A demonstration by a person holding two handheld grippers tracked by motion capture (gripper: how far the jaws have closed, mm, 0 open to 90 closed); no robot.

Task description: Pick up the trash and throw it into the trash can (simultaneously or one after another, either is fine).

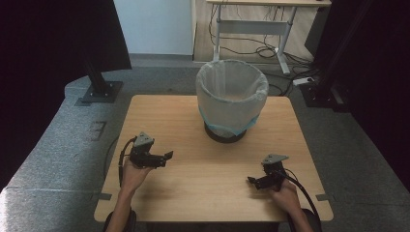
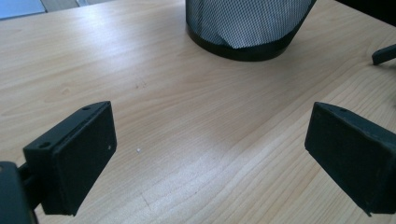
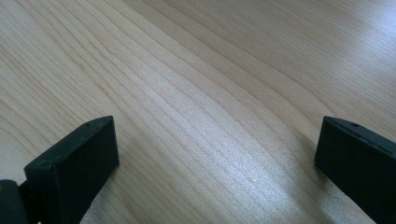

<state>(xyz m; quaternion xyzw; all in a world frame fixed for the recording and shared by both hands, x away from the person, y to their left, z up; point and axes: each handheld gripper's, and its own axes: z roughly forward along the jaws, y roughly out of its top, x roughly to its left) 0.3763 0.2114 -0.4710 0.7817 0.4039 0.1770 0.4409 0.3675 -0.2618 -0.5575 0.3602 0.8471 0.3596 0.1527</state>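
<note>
A black mesh waste bin [image 1: 232,94] with a white liner stands at the back middle of the wooden table [image 1: 208,169]. My left gripper [image 1: 165,158] hovers low over the table's left part, pointing right, jaws wide apart and nothing between them. In the left gripper view that same gripper [image 2: 210,135] frames bare wood, with the bin's base [image 2: 243,32] ahead. My right gripper [image 1: 254,182] sits near the front right, pointing left, open and empty. Seen from the right gripper view, the right gripper [image 3: 215,140] has only wood grain between its jaws.
One jaw tip of the right gripper [image 2: 385,53] pokes in at the right edge of the left gripper view. Grey carpet surrounds the table. A black stand [image 1: 99,87] is at the back left, and a desk frame with cables [image 1: 251,34] stands behind the bin.
</note>
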